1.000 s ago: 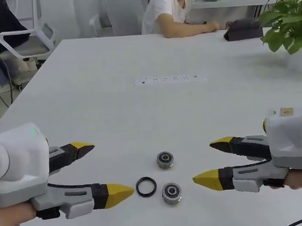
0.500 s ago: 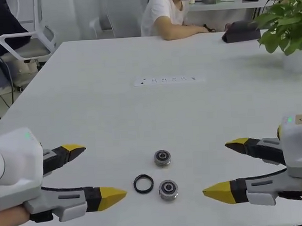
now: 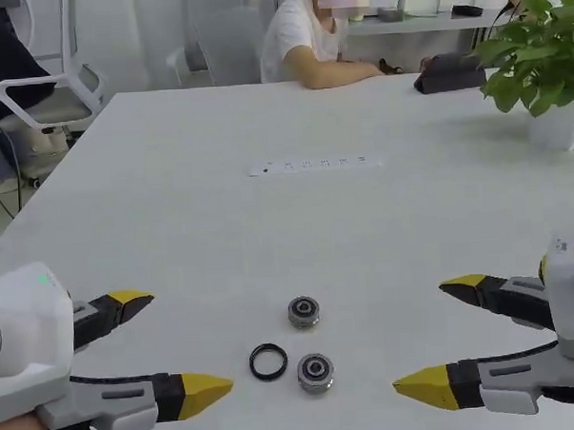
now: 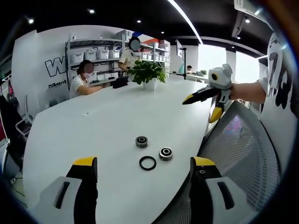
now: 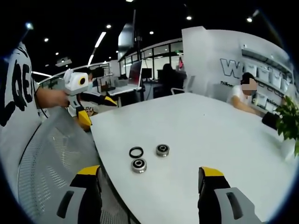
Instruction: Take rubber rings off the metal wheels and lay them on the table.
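Two small metal wheels lie on the white table: one [image 3: 304, 311] farther from me and one [image 3: 315, 372] nearer. A loose black rubber ring [image 3: 268, 361] lies flat just left of the nearer wheel. The same trio shows in the left gripper view as wheel [image 4: 141, 141], wheel [image 4: 165, 153] and ring [image 4: 147, 163], and in the right gripper view as wheel [image 5: 162, 150], wheel [image 5: 138, 165] and ring [image 5: 136, 152]. My left gripper [image 3: 169, 342] hovers open to their left. My right gripper [image 3: 435, 337] hovers open to their right. Both hold nothing.
A white power strip [image 3: 313, 163] lies mid-table. A potted plant [image 3: 537, 56] stands at the far right. A person sits at the table's far end beside a dark pouch [image 3: 450, 75]. An office chair [image 3: 44, 97] stands at the far left.
Both grippers have drawn back and apart, away from the wheels and ring. The head camera has shifted. Wheels and ring lie where they were.
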A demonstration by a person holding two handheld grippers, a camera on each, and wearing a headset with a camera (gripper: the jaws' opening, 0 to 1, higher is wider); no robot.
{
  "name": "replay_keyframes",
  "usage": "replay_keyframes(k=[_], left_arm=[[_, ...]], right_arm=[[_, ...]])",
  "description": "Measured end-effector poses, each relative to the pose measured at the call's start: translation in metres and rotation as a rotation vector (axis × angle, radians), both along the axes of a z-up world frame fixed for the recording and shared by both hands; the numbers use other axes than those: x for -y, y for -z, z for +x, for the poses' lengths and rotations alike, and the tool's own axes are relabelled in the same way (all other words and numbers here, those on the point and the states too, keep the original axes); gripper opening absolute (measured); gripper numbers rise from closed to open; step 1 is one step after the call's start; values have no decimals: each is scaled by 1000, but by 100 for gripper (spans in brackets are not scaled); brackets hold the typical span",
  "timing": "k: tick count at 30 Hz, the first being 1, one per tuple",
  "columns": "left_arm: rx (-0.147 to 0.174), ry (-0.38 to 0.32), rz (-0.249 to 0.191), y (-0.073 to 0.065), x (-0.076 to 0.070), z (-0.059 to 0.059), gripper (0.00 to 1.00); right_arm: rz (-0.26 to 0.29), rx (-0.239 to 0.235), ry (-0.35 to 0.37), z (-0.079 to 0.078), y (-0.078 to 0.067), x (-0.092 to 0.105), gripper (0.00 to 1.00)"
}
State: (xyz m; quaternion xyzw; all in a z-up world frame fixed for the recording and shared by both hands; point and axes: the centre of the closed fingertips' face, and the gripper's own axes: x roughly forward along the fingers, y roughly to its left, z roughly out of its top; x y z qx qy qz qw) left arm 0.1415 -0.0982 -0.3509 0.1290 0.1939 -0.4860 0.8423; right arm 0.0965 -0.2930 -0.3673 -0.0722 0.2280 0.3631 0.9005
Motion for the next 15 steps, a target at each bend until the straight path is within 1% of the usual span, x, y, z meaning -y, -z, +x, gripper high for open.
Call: replay_keyframes(k=[6,12,15], left_arm=[[0,-16,-5,-1,-4,0,79],[-3,-28,-12,-3,-7,0,79],[-4,-30,-11,-3,-7,-1,79]], right_arm=[[-1,-1,2,0,2,1,85],[25,-5,14,0,2,1,85],[22,-6,14,-2,4,2,84]])
